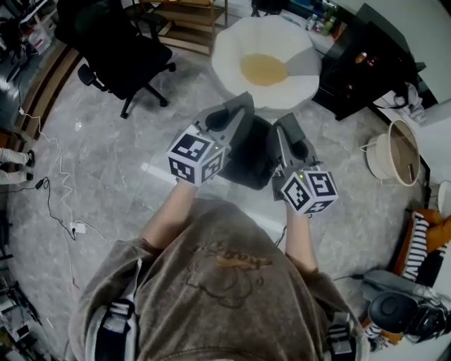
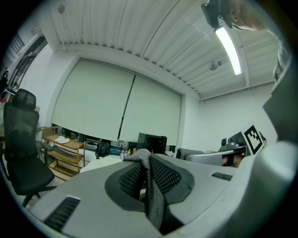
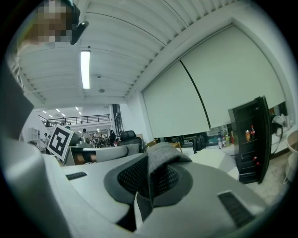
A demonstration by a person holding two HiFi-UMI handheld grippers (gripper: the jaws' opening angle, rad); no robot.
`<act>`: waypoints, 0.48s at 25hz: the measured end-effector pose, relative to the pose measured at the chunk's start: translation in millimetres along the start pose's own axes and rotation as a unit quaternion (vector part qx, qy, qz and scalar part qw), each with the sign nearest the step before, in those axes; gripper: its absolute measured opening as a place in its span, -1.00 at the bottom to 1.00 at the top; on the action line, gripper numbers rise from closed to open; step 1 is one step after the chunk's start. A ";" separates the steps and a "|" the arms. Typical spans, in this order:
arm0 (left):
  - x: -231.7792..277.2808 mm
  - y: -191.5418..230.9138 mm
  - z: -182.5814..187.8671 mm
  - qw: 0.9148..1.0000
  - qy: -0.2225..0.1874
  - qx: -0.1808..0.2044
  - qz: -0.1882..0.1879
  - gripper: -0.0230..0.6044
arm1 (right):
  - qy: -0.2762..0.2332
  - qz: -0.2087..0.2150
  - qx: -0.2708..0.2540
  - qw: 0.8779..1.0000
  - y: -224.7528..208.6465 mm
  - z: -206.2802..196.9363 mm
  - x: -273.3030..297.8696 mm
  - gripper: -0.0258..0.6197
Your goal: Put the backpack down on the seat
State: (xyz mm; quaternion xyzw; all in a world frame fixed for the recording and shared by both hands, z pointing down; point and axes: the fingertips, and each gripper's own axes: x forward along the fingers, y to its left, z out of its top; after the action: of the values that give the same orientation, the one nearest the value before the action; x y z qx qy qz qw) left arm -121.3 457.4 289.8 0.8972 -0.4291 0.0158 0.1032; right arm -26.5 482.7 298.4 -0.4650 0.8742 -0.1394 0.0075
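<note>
Floor: we see glossy grey marbled tiles [image 1: 99,162] all around.
Chair: our 11 o'clock holds a black office chair [image 1: 113,42].
Shelf: a wooden shelf [image 1: 190,21] stands at 12 o'clock.
Cabinet: a black cabinet [image 1: 359,67] stands at 2 o'clock.
Basket: a pale basket [image 1: 394,151] sits at 3 o'clock.
Cable: a white cable [image 1: 56,169] trails at 9 o'clock.
Ceiling: we see white ribbed panels [image 2: 139,32] and a lit strip light [image 2: 229,44].
Window: pale roller blinds [image 2: 116,107] are drawn down.

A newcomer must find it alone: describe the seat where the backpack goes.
On the grey marble floor, just beyond the dark backpack, a low round seat sits between the black office chair and the black cabinet. It alone is white with a yellow centre, like a fried egg.
</note>
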 end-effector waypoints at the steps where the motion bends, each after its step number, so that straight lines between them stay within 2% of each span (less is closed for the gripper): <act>1: 7.0 4.5 0.9 1.000 0.001 0.000 -0.002 -0.81 | 0.000 -0.002 0.001 1.000 -5.1 1.4 5.9 -0.83; 12: 91.7 57.5 13.3 0.999 0.025 -0.003 -0.029 -0.81 | 0.003 -0.021 0.020 1.000 -62.5 16.7 78.2 -0.83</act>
State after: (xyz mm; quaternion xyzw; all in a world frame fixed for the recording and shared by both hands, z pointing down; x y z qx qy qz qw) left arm -108.6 349.4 297.3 0.9081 -0.4007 0.0335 0.1170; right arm -17.8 381.9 307.2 -0.4824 0.8615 -0.1579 0.0113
